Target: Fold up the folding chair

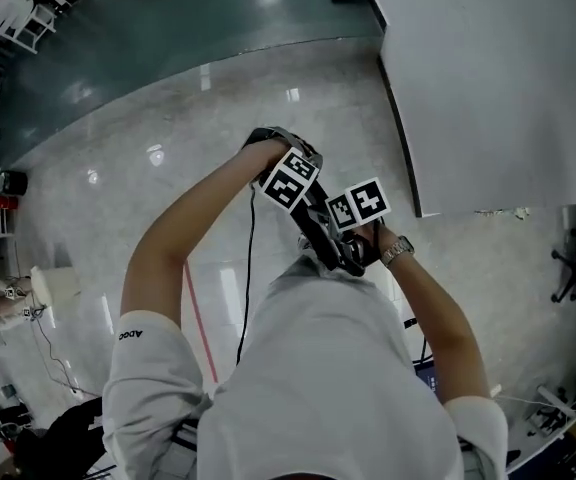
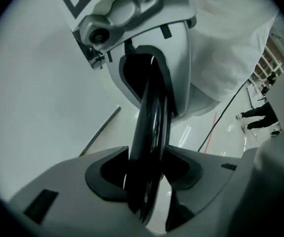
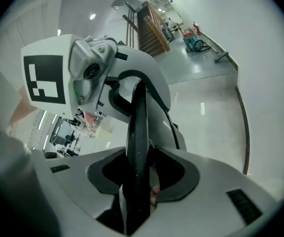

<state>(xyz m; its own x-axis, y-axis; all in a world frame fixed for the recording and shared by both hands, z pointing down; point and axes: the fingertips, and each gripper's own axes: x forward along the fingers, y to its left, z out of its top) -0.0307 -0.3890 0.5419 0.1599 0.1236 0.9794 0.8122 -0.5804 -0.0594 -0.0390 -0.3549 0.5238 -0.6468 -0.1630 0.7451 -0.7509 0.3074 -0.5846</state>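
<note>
Wide pale marble floor (image 1: 118, 168) fills the head view, with a big white wall panel (image 1: 498, 78) taking the upper right, and right below the camera is the person in a white shirt (image 1: 318, 368), both arms up and drawn together in front of the chest. There's the folding chair (image 2: 152, 127), or what shows of it: a thin black piece, seen edge-on, lifted off the floor and carried between the two tools; whether it is folded I can't tell from here. The left gripper (image 2: 144, 174) is clamped on that black edge, with its pads pressing from both sides. The right gripper (image 3: 139, 174) is closed on the same piece just beside it, each tool looking straight at the other along the black strip. The left hand (image 1: 266, 150) sits farther from the body, and the right hand (image 1: 376, 236) is tucked in close. The left marker cube (image 1: 290, 179) and the right marker cube (image 1: 360, 204) are nearly touching. A black cable (image 1: 248, 288) hangs down past the left arm, a red line (image 1: 200, 318) runs across the floor below it, and there's a wristwatch (image 1: 398, 252) on the right wrist.
</note>
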